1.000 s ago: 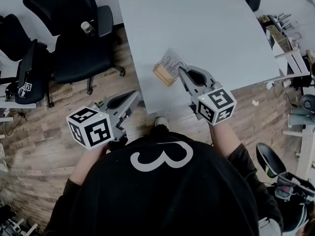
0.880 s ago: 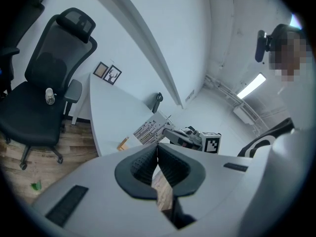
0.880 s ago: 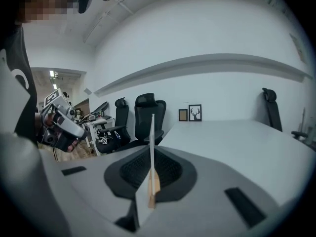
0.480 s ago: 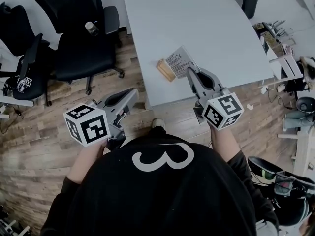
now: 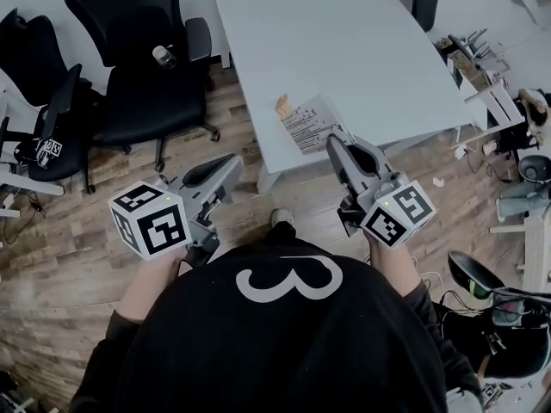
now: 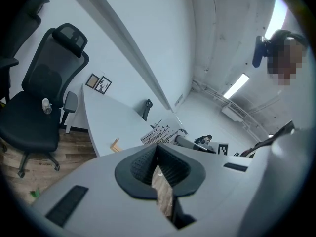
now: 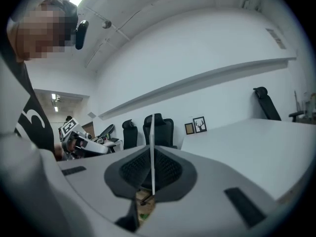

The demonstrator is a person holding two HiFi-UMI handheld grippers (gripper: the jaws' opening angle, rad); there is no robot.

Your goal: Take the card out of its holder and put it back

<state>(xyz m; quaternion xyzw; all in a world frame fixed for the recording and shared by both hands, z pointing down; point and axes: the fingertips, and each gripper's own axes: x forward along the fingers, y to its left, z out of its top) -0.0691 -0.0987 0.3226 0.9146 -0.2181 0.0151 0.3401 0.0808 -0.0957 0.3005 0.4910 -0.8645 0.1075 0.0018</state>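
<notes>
– Head view: where is the card (image 5: pixel 314 126)?
– Out of the slot. The right tongs (image 5: pixel 334 142) grip its near edge and hold it over the near part of the table (image 5: pixel 344 41), printed face up.
– Holder?
– The wooden holder (image 5: pixel 281 106) sits on the table just beside the card's far left corner, apart from it in the left gripper view.
– Is the grip confirmed?
– Right gripper view shows the card edge-on, a thin upright line clamped between the ribbed pads (image 7: pixel 133 169).
– Left side?
– The left tongs (image 5: pixel 234 160) hang off the table over the wood floor (image 5: pixel 69 231), tips together, nothing between them. Black office chair (image 5: pixel 142 67) further left.
</notes>
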